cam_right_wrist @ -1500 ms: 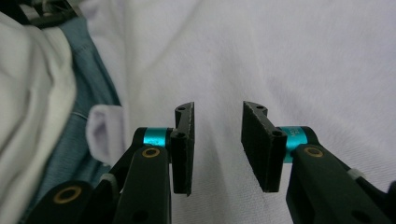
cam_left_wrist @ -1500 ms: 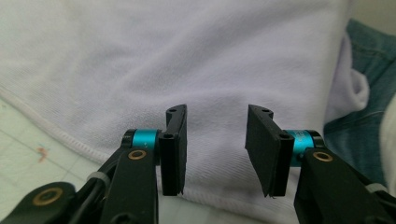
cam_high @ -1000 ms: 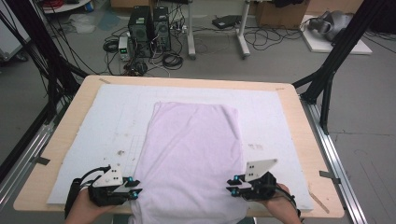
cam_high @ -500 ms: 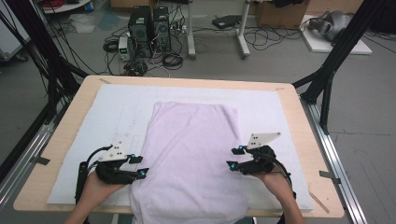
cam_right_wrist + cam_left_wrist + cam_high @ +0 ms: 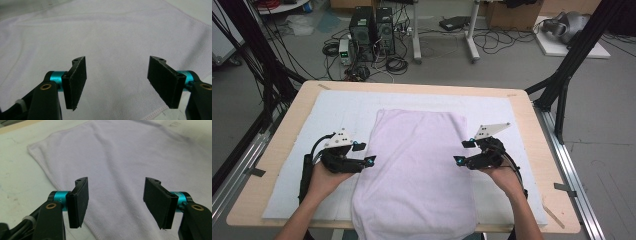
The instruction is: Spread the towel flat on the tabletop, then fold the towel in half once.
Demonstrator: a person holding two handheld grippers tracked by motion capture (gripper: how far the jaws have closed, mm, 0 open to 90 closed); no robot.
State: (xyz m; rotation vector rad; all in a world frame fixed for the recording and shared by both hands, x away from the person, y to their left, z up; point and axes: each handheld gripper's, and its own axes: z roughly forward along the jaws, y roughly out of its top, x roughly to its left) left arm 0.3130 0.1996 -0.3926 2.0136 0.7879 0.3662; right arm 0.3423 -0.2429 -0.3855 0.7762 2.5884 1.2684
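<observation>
A pale lilac towel lies flat along the middle of the white mat, its near end hanging over the table's front edge. My left gripper hovers at the towel's left edge, jaws wide apart and empty. In the left gripper view the towel spreads beyond the open gripper, with its hemmed edge passing under the left pad. My right gripper sits at the towel's right edge, also open. The right gripper view has the towel under the open gripper.
The mat covers a wooden table. Black frame legs stand at both sides. Computers and cables lie on the floor behind the table. Bare mat lies left and right of the towel.
Both grippers have moved away from the table's front edge, forward along the towel's sides to about its middle. Both stayed open.
</observation>
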